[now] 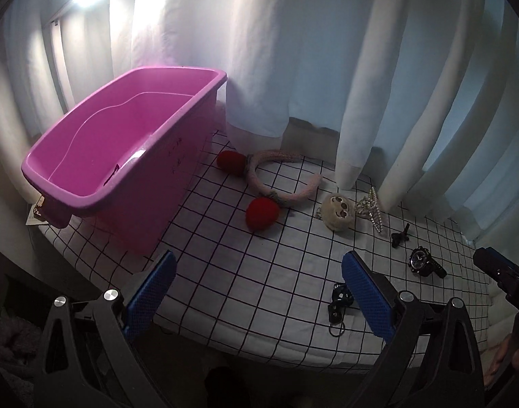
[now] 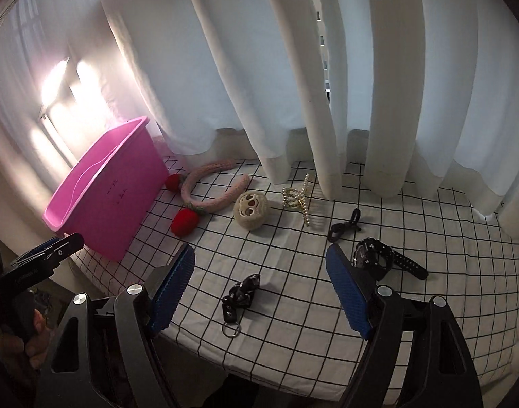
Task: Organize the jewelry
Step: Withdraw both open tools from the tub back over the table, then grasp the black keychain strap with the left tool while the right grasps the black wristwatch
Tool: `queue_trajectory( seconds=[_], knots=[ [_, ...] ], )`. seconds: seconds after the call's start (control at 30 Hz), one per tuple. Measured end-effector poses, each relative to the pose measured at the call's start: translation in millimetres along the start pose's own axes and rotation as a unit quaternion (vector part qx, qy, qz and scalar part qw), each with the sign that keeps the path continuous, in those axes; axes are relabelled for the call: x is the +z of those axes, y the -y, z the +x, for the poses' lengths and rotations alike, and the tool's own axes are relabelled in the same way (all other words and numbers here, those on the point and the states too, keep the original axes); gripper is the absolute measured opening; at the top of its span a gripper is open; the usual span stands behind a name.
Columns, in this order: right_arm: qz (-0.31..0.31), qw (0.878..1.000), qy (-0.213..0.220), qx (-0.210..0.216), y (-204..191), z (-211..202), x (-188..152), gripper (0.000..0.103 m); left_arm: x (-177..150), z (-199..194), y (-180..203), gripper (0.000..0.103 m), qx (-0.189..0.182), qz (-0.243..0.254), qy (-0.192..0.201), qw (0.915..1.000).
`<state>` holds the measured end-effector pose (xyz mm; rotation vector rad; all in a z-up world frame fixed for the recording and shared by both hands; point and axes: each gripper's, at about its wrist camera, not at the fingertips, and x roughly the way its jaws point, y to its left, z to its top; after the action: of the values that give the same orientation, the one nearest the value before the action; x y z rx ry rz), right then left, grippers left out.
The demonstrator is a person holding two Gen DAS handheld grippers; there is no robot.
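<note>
A pink plastic bin (image 1: 123,156) (image 2: 106,197) stands empty at the left of the checked cloth. Beside it lie a fluffy pink headband with red strawberries (image 1: 276,183) (image 2: 205,190), a beige plush face (image 1: 339,212) (image 2: 251,209), a pearl hair claw (image 1: 371,209) (image 2: 298,197), a small black clip (image 1: 400,236) (image 2: 344,227), a black watch (image 1: 424,261) (image 2: 385,258) and a black keyring strap (image 1: 339,302) (image 2: 240,294). My left gripper (image 1: 259,289) hangs open above the cloth's near edge, nothing between its blue pads. My right gripper (image 2: 261,278) is open too, above the strap.
White curtains (image 2: 293,68) hang along the far edge of the cloth-covered table (image 1: 225,265) (image 2: 293,333) and brush the cloth. A bright window glows at the far left. The other gripper shows at each view's side edge, a hand on its handle (image 2: 31,333).
</note>
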<state>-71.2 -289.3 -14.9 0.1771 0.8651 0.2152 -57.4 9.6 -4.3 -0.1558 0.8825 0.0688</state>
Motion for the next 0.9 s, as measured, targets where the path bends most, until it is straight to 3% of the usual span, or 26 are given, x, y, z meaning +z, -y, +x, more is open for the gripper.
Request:
queue_trajectory(
  seconds=[0.2,0.37,0.67,0.9],
  knots=[
    [-0.009,1.0,-0.013,-0.018,54.3,-14.3,-24.1,0.076,-34.1,9.1,38.5,0.096,0.004,-0.024,-0.034,0.9991],
    [-0.009,1.0,-0.011,-0.025,77.7,-11.4,-26.3,0.076,-42.2,17.2,57.3,0.096,0.019,-0.009,-0.041,0.9989],
    [-0.016,0.998,-0.01,-0.066,103.2,22.0,-26.4,0.076,-44.8,65.0,81.3,0.096,0.016,0.028,-0.036,0.9988],
    [-0.045,0.998,-0.019,-0.047,124.8,56.6,-32.4,0.076,-65.3,99.6,99.0,0.096,0.031,0.02,-0.058,0.9976]
  ],
)
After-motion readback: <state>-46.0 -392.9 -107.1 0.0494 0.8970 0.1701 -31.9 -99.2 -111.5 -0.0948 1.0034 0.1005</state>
